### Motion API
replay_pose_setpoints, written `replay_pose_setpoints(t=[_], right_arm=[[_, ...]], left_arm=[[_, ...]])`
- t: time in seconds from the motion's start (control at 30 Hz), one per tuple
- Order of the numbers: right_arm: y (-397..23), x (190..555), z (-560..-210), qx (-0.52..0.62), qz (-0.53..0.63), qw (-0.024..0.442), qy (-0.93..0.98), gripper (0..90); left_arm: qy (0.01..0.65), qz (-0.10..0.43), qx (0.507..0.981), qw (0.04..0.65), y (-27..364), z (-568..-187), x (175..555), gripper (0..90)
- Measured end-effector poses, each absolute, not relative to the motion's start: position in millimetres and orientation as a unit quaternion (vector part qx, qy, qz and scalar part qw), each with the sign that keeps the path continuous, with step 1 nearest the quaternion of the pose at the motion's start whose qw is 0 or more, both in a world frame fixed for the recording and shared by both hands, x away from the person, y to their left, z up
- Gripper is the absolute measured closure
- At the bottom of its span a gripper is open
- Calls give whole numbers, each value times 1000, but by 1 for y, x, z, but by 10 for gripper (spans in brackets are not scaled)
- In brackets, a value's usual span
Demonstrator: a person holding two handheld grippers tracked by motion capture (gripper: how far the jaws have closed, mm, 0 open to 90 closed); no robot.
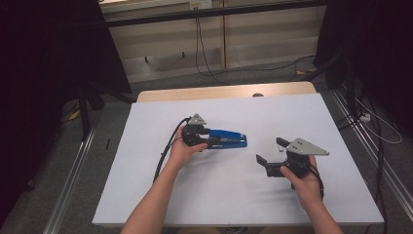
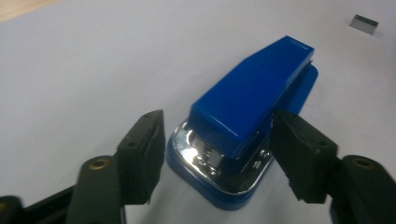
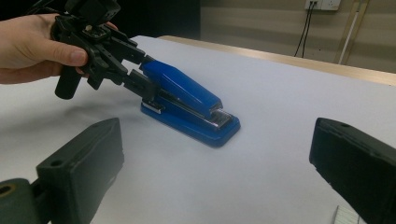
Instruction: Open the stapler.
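Blue stapler [image 1: 228, 138] is lying flat near the middle of the white surface [image 1: 234, 204]. Left gripper [image 2: 219, 158] is straddling its rear end, jaws partly open on either side of the body; right pad looks touching, left pad is standing just off it, no firm clamp. Right gripper [image 1: 265, 163] is hovering well apart to the right, jaws wide with nothing between them

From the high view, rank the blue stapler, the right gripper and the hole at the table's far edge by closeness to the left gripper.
1. Blue stapler: its rear end sits between the jaws of the left gripper.
2. Right gripper: off to the right, lower in the view.
3. Hole: at the table's far edge.
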State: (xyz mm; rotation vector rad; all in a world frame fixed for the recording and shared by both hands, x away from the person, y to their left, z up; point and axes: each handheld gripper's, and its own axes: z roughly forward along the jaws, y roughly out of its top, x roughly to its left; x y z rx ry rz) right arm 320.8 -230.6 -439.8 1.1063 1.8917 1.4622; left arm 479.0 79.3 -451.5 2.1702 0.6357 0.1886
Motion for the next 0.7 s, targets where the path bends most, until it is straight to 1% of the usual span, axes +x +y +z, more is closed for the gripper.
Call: replay_pose_setpoints(t=[0.1,0.17,0.27,0.33,0.57,0.7], right_arm=[[-229,322,-440,409,535,249,696,25],[-227,324,-442,407,532,248,700,27],[-223,328,-445,410,530,241,702,29],[-219,329,-447,410,525,237,707,30],[-207,339,-449,417,514,236,712,32],[-199,345,-451,417,509,236,716,37]], left_arm=[[253,73,867,423,79,-452,480,457],[236,77,872,422,78,-451,480,508],[228,73,875,421,78,-448,479,522],[226,68,872,429,78,-444,479,552],[224,71,878,417,76,-436,479,554],[229,69,872,427,77,-432,479,562]])
